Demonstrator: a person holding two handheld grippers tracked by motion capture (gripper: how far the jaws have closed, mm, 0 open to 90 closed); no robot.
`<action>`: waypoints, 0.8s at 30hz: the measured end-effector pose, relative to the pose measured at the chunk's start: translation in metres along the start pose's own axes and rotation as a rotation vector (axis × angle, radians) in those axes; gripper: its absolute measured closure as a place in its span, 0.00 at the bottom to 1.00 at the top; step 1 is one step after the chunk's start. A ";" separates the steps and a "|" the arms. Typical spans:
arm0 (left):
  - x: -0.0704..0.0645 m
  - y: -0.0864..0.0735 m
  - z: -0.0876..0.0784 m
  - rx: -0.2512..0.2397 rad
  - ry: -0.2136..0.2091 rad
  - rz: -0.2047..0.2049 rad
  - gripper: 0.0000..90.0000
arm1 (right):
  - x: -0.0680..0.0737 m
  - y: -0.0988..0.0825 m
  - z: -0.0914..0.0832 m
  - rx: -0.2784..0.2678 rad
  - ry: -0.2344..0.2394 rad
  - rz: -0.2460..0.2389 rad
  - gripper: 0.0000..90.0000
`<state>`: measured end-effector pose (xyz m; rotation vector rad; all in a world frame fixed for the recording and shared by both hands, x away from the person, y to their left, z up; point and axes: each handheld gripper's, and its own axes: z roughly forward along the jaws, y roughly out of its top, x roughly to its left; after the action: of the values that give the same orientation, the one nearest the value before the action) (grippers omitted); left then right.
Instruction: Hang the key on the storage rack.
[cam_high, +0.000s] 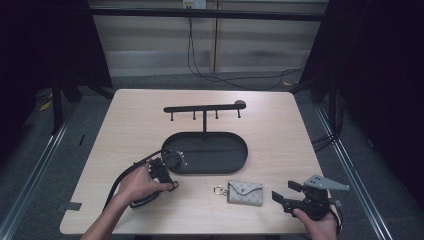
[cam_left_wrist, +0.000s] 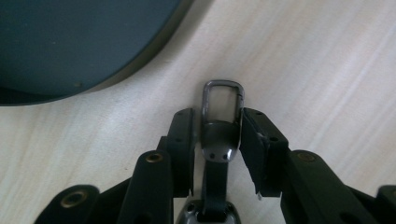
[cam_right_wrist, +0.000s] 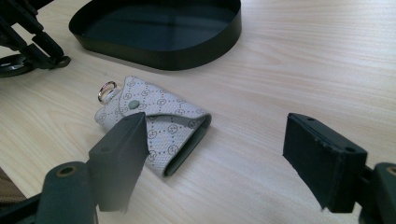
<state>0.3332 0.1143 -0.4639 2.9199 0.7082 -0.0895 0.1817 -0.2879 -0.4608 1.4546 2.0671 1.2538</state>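
Observation:
My left gripper (cam_high: 172, 184) lies low on the table just off the front-left end of the black oval tray (cam_high: 235, 167). In the left gripper view its jaws (cam_left_wrist: 217, 114) hug both sides of a dark metal clasp (cam_left_wrist: 223, 84) on a black strap (cam_left_wrist: 214, 186); they are shut on it. A grey patterned key pouch (cam_high: 245, 192) with a small ring (cam_high: 218, 190) lies flat at the front middle. My right gripper (cam_high: 285, 191) rests open to the right of it. In the right gripper view the pouch (cam_right_wrist: 159, 126) lies ahead of the left jaw of that gripper (cam_right_wrist: 217, 121), untouched.
A black bar with several hooks (cam_high: 204, 107) rises on a post from the tray's far side. The tray wall (cam_right_wrist: 163, 58) stands just beyond the pouch. A cable (cam_high: 120, 177) trails from the left gripper toward the table's front-left edge.

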 end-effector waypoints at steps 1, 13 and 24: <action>0.000 0.000 0.000 0.000 0.000 0.000 0.75 | 0.000 0.000 0.000 0.000 0.000 0.000 0.25; -0.001 0.004 0.001 0.025 0.013 0.004 0.77 | 0.000 0.000 -0.001 -0.004 0.002 0.000 0.25; 0.001 0.014 0.002 0.089 0.015 -0.048 0.78 | 0.001 0.000 -0.001 -0.001 0.002 -0.003 0.25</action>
<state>0.3404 0.1021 -0.4640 2.9914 0.7973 -0.1067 0.1809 -0.2877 -0.4605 1.4502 2.0691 1.2553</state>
